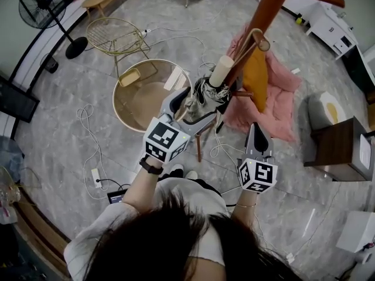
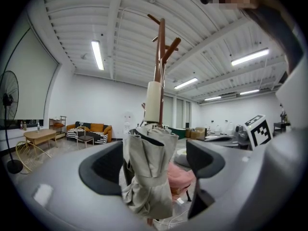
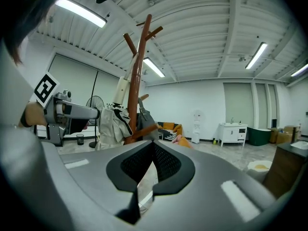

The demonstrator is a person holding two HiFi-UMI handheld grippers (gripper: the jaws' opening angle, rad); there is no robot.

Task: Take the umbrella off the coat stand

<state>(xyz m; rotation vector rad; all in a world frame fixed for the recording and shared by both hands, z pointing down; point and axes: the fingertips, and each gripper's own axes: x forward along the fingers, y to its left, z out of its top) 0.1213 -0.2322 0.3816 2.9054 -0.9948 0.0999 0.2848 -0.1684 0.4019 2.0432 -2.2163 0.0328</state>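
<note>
Both forearms reach up from the lower centre of the head view. At mid-frame the left tongs [image 1: 193, 107] hold their jaws apart; the right tongs [image 1: 258, 131], lower right, are pressed together.

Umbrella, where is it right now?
Mid-frame in the head view, the umbrella hangs folded beside the coat stand pole, between the open jaws of the left gripper.

Folded grey umbrella [image 1: 205, 93] against coat stand [image 1: 266, 12]

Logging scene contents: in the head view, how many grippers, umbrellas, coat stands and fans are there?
grippers: 2, the left gripper and the right gripper
umbrella: 1
coat stand: 1
fan: 1
total: 5
</note>
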